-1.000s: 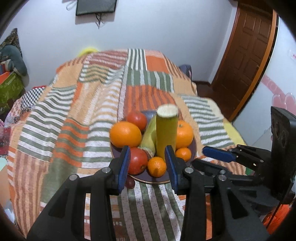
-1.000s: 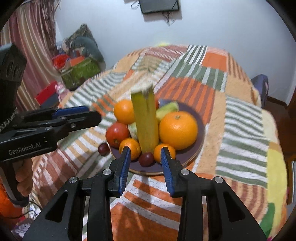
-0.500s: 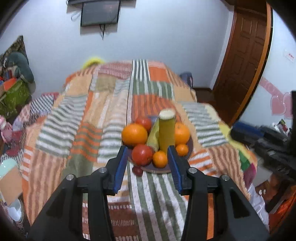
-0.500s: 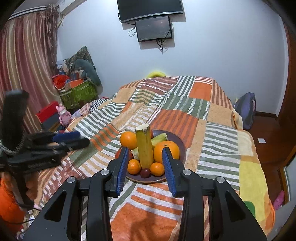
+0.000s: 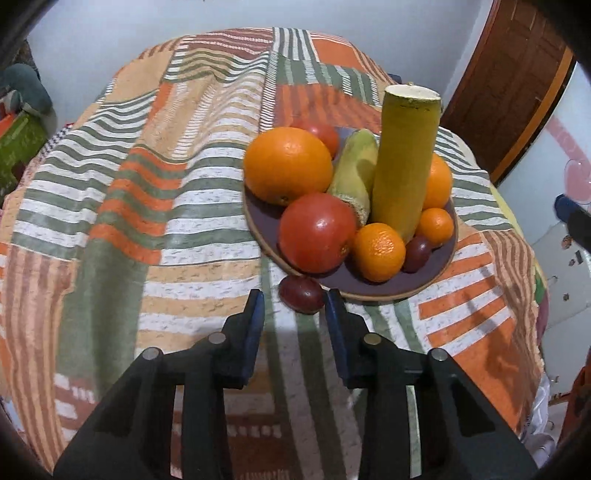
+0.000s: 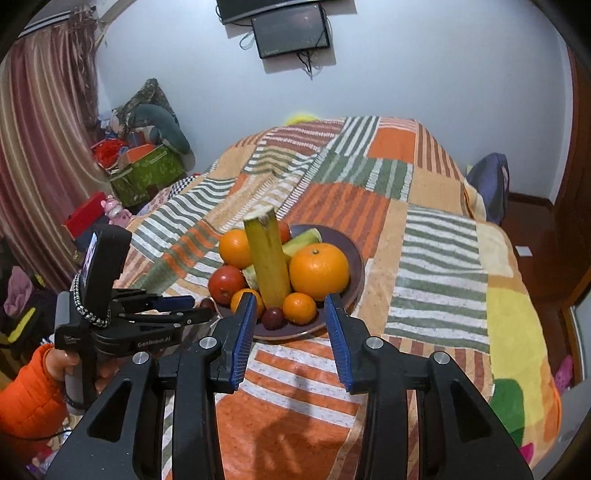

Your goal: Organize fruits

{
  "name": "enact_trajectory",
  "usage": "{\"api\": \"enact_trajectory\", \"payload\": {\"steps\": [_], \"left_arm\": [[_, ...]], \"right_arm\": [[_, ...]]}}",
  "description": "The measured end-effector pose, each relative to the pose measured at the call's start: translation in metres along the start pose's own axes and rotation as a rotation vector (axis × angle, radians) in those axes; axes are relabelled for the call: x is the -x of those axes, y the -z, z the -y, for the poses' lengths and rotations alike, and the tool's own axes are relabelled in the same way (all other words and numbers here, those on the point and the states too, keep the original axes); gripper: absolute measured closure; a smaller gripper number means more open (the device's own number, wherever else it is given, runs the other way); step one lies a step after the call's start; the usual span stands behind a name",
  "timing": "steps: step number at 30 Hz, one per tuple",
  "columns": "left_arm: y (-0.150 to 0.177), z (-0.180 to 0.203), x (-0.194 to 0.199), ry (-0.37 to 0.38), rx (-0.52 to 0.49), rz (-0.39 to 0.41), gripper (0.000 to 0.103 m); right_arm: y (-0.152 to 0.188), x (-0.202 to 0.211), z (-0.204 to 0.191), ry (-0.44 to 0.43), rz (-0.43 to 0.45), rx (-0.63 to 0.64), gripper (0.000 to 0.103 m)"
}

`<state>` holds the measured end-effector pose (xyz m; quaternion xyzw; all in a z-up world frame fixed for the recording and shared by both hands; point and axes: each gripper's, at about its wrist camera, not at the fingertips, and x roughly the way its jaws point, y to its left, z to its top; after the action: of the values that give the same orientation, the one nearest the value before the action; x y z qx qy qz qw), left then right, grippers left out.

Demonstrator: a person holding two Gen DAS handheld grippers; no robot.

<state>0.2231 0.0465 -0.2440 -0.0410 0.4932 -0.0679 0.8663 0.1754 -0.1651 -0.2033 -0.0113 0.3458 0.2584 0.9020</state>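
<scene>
A purple plate (image 5: 384, 286) (image 6: 354, 254) on the striped blanket holds oranges (image 5: 288, 164) (image 6: 319, 271), tomatoes (image 5: 317, 232) (image 6: 226, 283), small tangerines (image 5: 377, 252) (image 6: 300, 307), a dark plum (image 5: 416, 253) (image 6: 273, 317), a green fruit (image 5: 354, 166) and an upright yellow stalk (image 5: 404, 158) (image 6: 267, 266). A loose dark red plum (image 5: 301, 293) lies on the blanket just off the plate's near edge. My left gripper (image 5: 293, 308) is open, its tips on either side of this plum. It also shows in the right wrist view (image 6: 184, 308). My right gripper (image 6: 290, 314) is open and empty, held before the plate.
The plate sits on a bed with a patchwork blanket (image 5: 166, 192) (image 6: 436, 266). A wooden door (image 5: 506, 85) stands at the right. Boxes and clutter (image 6: 144, 166) lie by the curtain at the left. A screen (image 6: 291, 31) hangs on the far wall.
My left gripper has moved down and forward to the loose plum by the plate. My right gripper has come a little nearer to the plate. Both stay open.
</scene>
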Motion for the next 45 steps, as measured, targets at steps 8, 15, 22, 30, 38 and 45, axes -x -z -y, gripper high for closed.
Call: {"api": "enact_trajectory", "payload": {"steps": [8,15,22,30,38,45], "left_arm": [[0.000,0.007,0.000,-0.031,-0.043,0.021,0.072],[-0.002,0.013,0.022,-0.004,-0.040,0.070,0.072],[-0.008,0.026,0.003,0.012,-0.054,0.032,0.072],[-0.005,0.020,0.004,0.023,-0.008,0.006,0.063],[-0.008,0.025,0.094,-0.002,-0.002,0.220,0.063],[0.001,0.051,0.188,-0.047,-0.040,0.465,0.059]], "right_arm": [[0.005,-0.009,0.002,-0.001,-0.029,-0.006,0.068],[0.007,-0.011,0.002,-0.004,-0.039,-0.008,0.068],[0.007,-0.011,0.001,-0.008,-0.043,-0.004,0.068],[0.006,-0.008,0.002,-0.002,-0.040,-0.008,0.068],[-0.007,0.024,-0.012,0.022,0.045,0.018,0.068],[-0.019,0.073,-0.033,0.043,0.174,0.053,0.068]]}}
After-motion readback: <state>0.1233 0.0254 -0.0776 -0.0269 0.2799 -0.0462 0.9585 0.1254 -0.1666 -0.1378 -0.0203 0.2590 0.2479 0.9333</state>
